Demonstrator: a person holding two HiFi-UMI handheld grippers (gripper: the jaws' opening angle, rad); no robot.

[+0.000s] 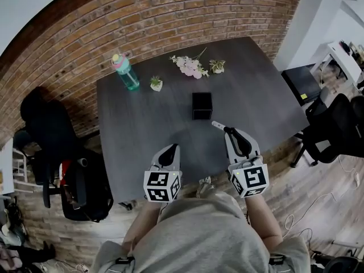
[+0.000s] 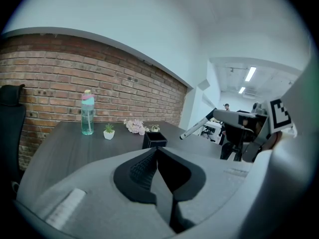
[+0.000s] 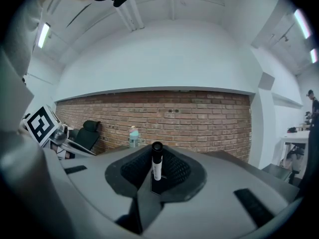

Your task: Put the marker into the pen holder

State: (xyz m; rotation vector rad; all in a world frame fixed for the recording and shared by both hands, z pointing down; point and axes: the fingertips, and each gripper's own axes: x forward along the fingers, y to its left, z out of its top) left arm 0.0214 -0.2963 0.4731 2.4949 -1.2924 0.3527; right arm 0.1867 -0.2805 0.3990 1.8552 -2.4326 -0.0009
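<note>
The black square pen holder stands open-topped near the middle of the dark table. My right gripper is shut on a white marker, which pokes out toward the holder, just short of it on its near right. In the right gripper view the marker stands upright between the jaws, black cap on top. My left gripper hovers over the table's near edge, shut with nothing in it. The left gripper view shows the holder ahead and the marker to its right.
A teal bottle with a pink cap, a tiny potted plant and a spray of pink flowers sit along the table's far side by the brick wall. Black office chairs stand at the left and right.
</note>
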